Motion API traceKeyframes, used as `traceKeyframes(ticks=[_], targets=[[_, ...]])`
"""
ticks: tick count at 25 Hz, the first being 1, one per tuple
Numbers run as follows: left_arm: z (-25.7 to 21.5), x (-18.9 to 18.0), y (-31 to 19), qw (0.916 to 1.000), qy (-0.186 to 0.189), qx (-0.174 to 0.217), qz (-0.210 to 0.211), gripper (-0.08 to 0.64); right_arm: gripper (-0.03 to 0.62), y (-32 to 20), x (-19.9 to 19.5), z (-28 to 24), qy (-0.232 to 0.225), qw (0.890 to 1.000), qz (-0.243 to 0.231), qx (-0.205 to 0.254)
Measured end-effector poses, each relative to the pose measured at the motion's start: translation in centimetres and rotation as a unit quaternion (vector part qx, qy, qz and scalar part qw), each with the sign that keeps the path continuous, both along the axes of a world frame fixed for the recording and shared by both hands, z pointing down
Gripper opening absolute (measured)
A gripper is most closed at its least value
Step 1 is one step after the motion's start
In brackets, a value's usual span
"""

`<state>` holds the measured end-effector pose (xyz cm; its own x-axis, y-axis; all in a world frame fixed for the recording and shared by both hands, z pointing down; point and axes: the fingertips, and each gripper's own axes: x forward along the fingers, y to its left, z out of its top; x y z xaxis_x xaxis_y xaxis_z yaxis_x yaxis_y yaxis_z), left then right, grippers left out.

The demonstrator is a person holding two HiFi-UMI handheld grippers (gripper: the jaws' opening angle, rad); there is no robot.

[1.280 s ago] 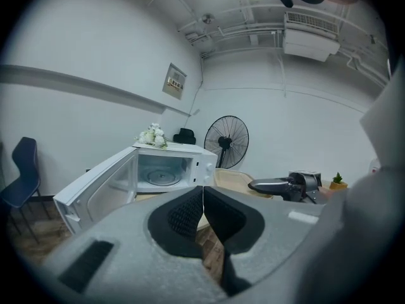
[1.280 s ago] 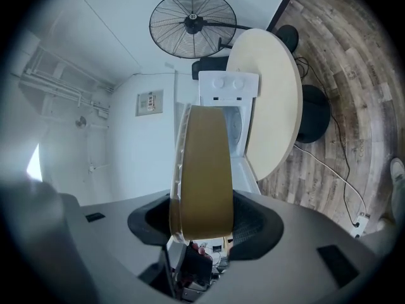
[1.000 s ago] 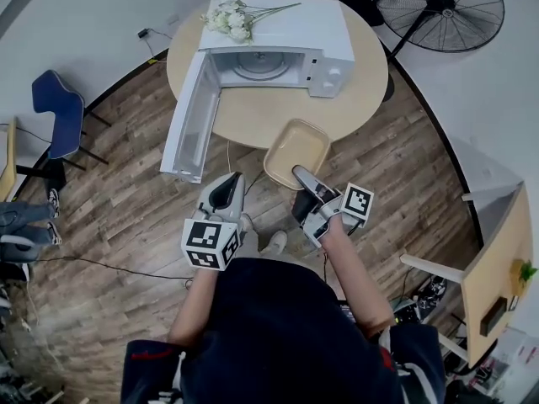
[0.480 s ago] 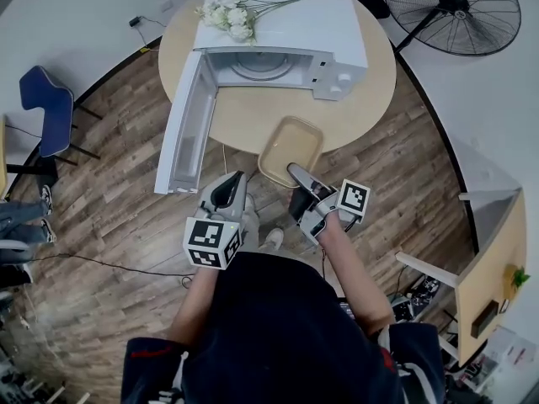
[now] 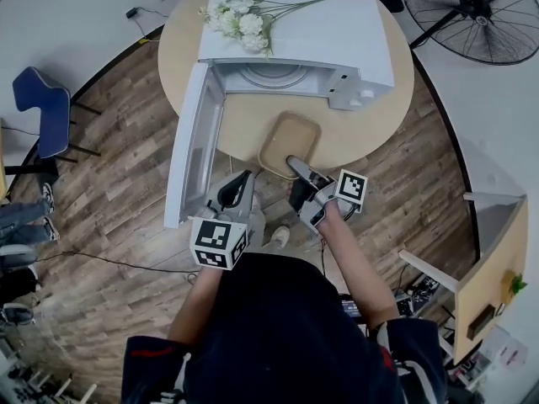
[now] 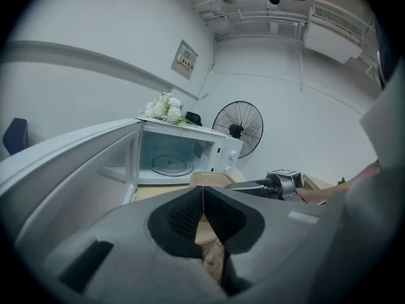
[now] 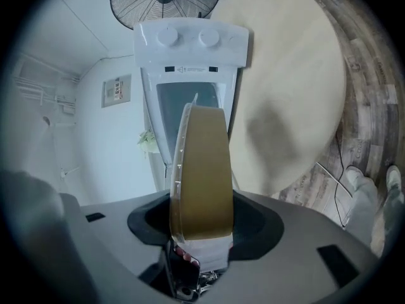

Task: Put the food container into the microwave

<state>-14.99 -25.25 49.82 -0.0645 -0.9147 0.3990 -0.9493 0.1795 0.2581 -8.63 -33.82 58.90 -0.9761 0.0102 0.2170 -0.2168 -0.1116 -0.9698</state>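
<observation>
A tan, shallow food container [image 5: 289, 140] is held level over the near part of the round table [image 5: 240, 124]; my right gripper [image 5: 295, 168] is shut on its near rim. In the right gripper view the container [image 7: 201, 176] runs edge-on between the jaws toward the white microwave [image 7: 190, 62]. The microwave [image 5: 295, 36] sits at the table's far side with its door [image 5: 192, 146] swung open to the left, and its glass turntable [image 5: 274, 74] shows inside. My left gripper [image 5: 238, 190] hangs below the table edge, shut and empty, its pads [image 6: 202, 211] touching.
White flowers [image 5: 244, 19] lie on top of the microwave. A standing fan [image 5: 472, 15] is at the far right and a blue chair [image 5: 38, 108] at the left. Cables [image 5: 101, 266] run across the wooden floor. A wooden unit [image 5: 484, 268] stands at the right.
The person has stepped toward the table. The right gripper has carried the container farther over the tabletop, closer to the open microwave. The left gripper stays shut near the door's outer end.
</observation>
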Motion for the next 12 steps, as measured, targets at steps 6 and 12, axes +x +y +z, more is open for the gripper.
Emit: traceKeyframes(ticks=[6, 12], targets=[[2.4, -1.3, -1.2, 0.9995, 0.016, -0.023, 0.013, 0.018, 0.221, -3.0, -3.6, 2.1, 0.01, 1.0, -0.007, 0.008], [4.0, -1.9, -2.0, 0.9986, 0.023, -0.039, 0.026, 0.018, 0.221, -5.6, -7.1, 2.9, 0.004, 0.999, -0.018, 0.026]])
